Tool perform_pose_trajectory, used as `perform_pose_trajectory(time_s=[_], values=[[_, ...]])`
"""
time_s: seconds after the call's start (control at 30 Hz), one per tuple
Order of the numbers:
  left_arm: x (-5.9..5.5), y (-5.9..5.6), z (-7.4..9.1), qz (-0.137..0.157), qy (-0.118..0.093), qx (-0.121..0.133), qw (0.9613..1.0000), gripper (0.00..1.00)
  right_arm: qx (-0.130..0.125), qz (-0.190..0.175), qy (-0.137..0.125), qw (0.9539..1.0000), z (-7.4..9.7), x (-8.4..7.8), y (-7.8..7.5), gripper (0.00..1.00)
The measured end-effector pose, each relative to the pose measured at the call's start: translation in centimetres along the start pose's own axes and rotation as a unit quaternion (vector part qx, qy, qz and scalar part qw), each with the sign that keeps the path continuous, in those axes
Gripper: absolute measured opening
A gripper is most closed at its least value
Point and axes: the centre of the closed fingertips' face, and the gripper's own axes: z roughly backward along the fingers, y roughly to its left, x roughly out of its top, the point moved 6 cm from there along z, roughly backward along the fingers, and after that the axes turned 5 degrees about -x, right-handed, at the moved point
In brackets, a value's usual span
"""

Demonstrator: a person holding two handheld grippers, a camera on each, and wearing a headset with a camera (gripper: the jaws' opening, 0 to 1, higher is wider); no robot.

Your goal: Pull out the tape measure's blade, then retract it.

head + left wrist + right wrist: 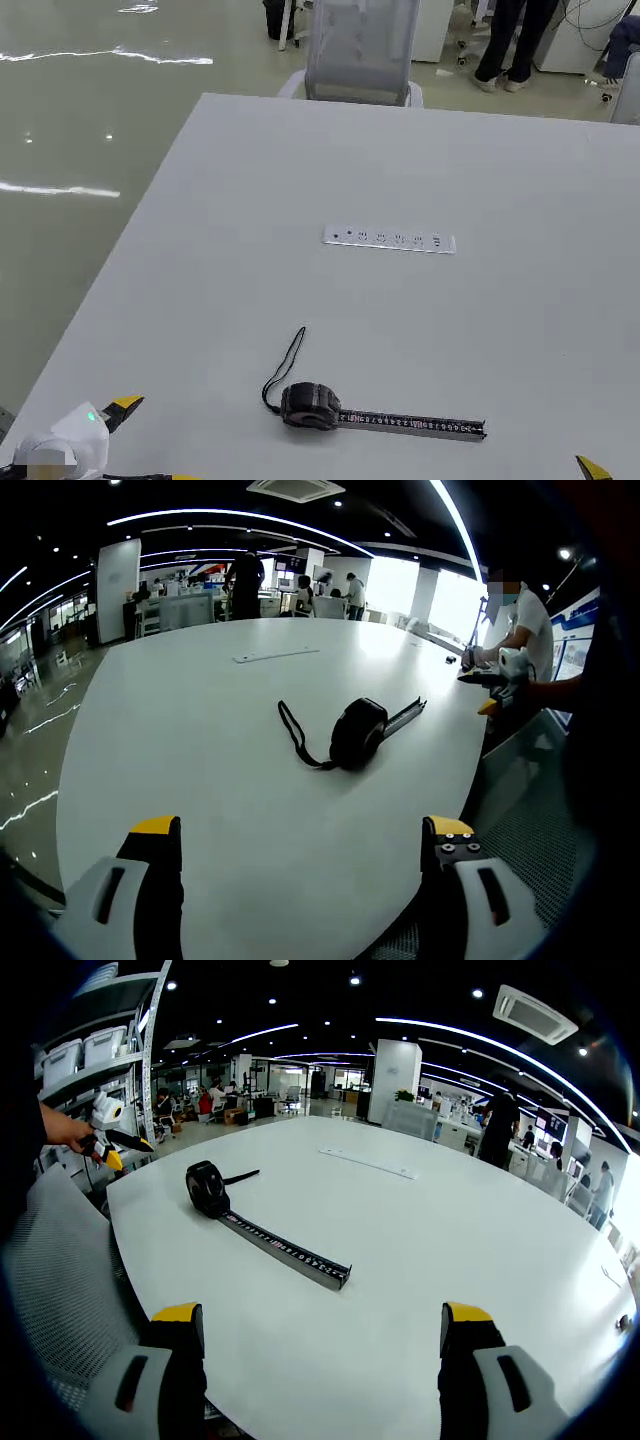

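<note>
Your left tool point(300, 832) has its yellow-tipped jaws spread wide with nothing between them, and it sits above the near edge of the white worktop point(300, 170). Your right tool point(325, 1316) is the same: jaws wide apart, gripping nothing, low over the worktop's edge on the other side. In the head view only the yellow tips of the two tools poke in at the bottom corners.

The black round-cased tape measure point(310, 405) lies on the worktop between your two tools, apart from both and close to your edge. Its dark blade with pale markings point(412, 425) is drawn out and rests flat on the surface, running from the case toward your right tool's side. From the right gripper view the blade's free end points toward you, with the case farther off. A thin black wrist strap point(284, 366) loops out from the case's far side and lies loose on the worktop.

Farther back, near the middle of the worktop, a long white power strip point(388, 239) lies flat, well apart from the tape measure. A grey mesh-backed office chair point(360, 45) stands at the far edge.
</note>
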Motion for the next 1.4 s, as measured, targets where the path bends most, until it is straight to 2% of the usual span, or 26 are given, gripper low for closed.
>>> perform_pose_trajectory(time_s=[0.1,0.17,0.27,0.3,0.47,0.53,0.6,0.77,1.07,1.17,1.23,1.3,1.4], values=[[0.6,-0.1,-0.4,0.017,-0.009,0.005,0.9998,0.99,-0.002,-0.001,0.001,1.0,0.0,0.0,0.0,1.0],[0.9,-0.1,-0.5,0.048,0.0,0.027,0.9985,0.99,-0.003,-0.002,0.001,1.0,0.0,0.1,0.0,1.0],[2.0,-0.5,-1.1,0.068,-0.02,0.033,0.9969,0.99,-0.002,0.0,0.003,1.0,-0.1,0.0,-0.1,1.0],[2.1,-0.7,-1.3,0.074,-0.022,0.034,0.9964,0.99,-0.002,-0.001,0.003,1.0,-0.1,0.0,-0.1,1.0],[2.9,-1.4,-2.2,0.062,-0.02,0.048,0.9967,0.99,0.0,0.003,-0.003,1.0,-0.2,0.1,-0.2,1.0],[3.2,-1.7,-2.7,0.067,-0.02,0.047,0.9964,0.99,0.001,0.004,-0.006,1.0,-0.3,0.2,-0.3,0.98],[3.6,-2.2,-3.0,0.058,-0.014,0.052,0.9969,0.99,0.005,0.002,-0.011,0.9999,-0.4,0.4,-0.3,0.97],[4.0,-3.4,-4.3,0.059,-0.017,0.047,0.997,0.99,0.009,0.012,-0.01,0.9998,-0.7,0.5,-0.5,0.93],[4.4,-5.1,-6.4,0.069,-0.015,0.057,0.9959,0.99,0.013,0.023,-0.004,0.9996,-1.9,0.7,-1.2,0.9],[4.9,-5.4,-7.1,0.081,-0.029,0.065,0.9942,0.99,0.016,0.026,-0.004,0.9995,-2.3,0.6,-1.4,0.89],[5.2,-6.0,-7.8,0.082,-0.028,0.06,0.9945,0.99,0.018,0.025,-0.003,0.9995,-2.5,0.6,-1.5,0.88],[5.4,-6.5,-8.4,0.078,-0.022,0.068,0.9944,0.99,0.023,0.024,-0.003,0.9994,-2.7,0.7,-1.6,0.87],[6.0,-6.9,-9.0,0.09,-0.03,0.067,0.9932,0.99,0.028,0.028,-0.002,0.9992,-2.9,0.7,-1.7,0.85]])
